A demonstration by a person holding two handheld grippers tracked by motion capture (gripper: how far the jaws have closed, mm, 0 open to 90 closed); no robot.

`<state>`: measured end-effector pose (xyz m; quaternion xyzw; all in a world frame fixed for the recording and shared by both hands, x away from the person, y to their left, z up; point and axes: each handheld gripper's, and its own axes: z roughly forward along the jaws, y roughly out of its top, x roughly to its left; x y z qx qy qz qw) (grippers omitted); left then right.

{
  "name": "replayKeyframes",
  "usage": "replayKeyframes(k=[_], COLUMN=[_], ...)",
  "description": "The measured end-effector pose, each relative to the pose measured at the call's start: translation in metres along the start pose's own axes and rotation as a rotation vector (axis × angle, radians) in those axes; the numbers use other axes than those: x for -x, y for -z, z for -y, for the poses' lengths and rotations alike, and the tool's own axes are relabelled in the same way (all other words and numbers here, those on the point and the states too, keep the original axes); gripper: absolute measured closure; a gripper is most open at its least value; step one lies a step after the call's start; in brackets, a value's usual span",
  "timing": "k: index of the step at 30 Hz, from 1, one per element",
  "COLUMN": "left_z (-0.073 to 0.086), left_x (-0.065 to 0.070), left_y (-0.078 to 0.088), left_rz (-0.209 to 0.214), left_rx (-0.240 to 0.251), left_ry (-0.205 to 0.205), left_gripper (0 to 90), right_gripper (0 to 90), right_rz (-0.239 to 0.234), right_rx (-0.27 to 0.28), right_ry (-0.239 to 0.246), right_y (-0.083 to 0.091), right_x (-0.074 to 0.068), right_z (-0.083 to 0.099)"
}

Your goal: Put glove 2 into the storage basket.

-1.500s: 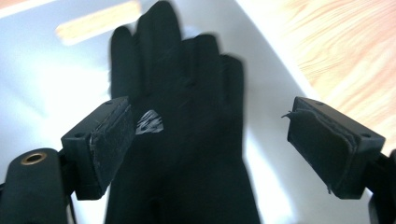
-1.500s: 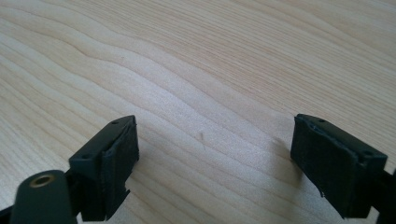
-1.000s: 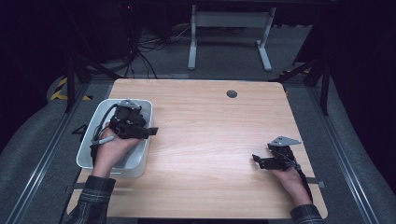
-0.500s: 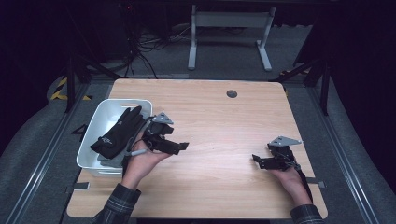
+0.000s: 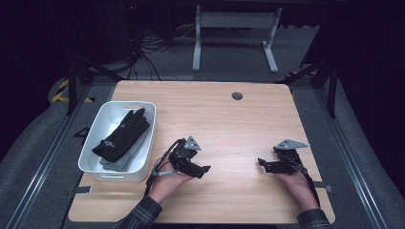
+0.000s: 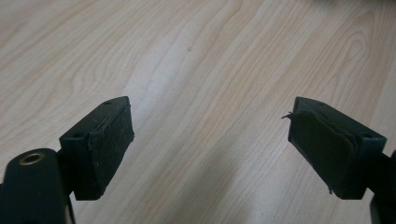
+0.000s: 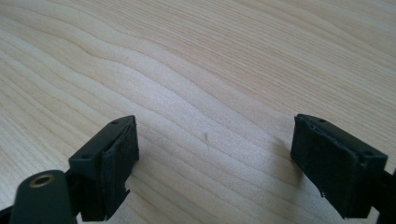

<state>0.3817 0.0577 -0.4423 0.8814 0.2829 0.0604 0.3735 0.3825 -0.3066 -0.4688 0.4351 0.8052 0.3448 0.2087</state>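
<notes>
A white bin [image 5: 98, 125] stands at the table's left edge with a black glove [image 5: 122, 133] lying on top of a grey one [image 5: 125, 157] inside it. My left gripper [image 5: 204, 170] rests low over the bare wood just right of the bin, jaws wide apart with nothing between them [image 6: 210, 144]. My right gripper [image 5: 261, 163] sits near the table's right front, pointing left, also open and empty [image 7: 215, 151]. Both gripper views look onto plain wood grain between the black pads.
The wooden table [image 5: 224, 119] has a round cable grommet [image 5: 237, 96] near its far edge. Beyond the table stand a white desk frame [image 5: 234, 33] and cables on the dark floor. Rails run along both sides of the table.
My left gripper has come out from over the bin, moving right and down to the table's front middle. The gloves now lie uncovered in the bin. The right gripper stayed put.
</notes>
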Motion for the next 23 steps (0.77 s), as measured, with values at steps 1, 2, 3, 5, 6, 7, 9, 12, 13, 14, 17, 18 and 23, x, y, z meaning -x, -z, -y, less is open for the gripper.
replayKeyframes(k=[1, 2, 3, 5, 6, 7, 9, 12, 13, 14, 17, 18, 23], left_z=[0.002, 0.004, 0.006, 0.011, 0.013, 0.014, 0.016, 0.019, 0.019, 0.019, 0.019, 0.019, 0.019], left_x=[0.000, 0.001, 0.001, 0.001, 0.002, 0.003, 0.005, 0.003, 0.003, 0.003, 0.003, 0.003, 0.004], left_y=[-0.003, -0.006, -0.010, -0.017, -0.021, -0.024, -0.026, -0.029, -0.029, -0.029, -0.029, -0.029, -0.029], left_rz=[0.001, -0.001, -0.010, -0.011, -0.021, -0.037, -0.057, -0.047, -0.048, -0.050, -0.048, -0.047, -0.048], left_rx=[-0.001, -0.006, -0.008, -0.025, -0.038, -0.050, -0.033, -0.003, -0.003, -0.004, -0.005, -0.005, -0.004], left_ry=[0.000, 0.001, -0.006, -0.009, -0.024, -0.042, -0.065, -0.069, -0.072, -0.076, -0.077, -0.076, -0.076], left_gripper=[14.9, 14.9, 14.9, 14.7, 14.3, 13.1, 11.0, 5.1, 4.7, 4.2, 4.1, 4.1, 4.0], right_gripper=[15.7, 15.7, 15.7, 15.7, 15.7, 15.7, 15.7, 15.7, 15.7, 15.7, 15.7, 15.7, 15.7], right_rz=[0.000, 0.000, -0.001, -0.001, -0.001, -0.001, -0.001, -0.002, -0.002, -0.002, -0.002, -0.002, -0.003], right_rx=[0.000, 0.000, 0.000, 0.000, 0.000, 0.000, 0.000, 0.000, 0.000, 0.000, 0.000, 0.000, 0.000], right_ry=[0.001, -0.001, -0.001, 0.000, 0.001, 0.001, 0.001, 0.002, 0.002, 0.002, 0.002, 0.002, 0.002], right_y=[0.000, 0.000, 0.000, 0.000, 0.000, 0.000, 0.000, 0.000, 0.000, 0.000, 0.000, 0.000, 0.000], right_x=[0.000, 0.000, 0.000, 0.000, 0.000, 0.000, 0.000, -0.001, -0.001, -0.001, -0.001, -0.001, -0.001], right_z=[0.000, 0.000, 0.000, 0.000, 0.000, 0.000, 0.000, 0.000, 0.000, 0.000, 0.000, 0.000, 0.000])
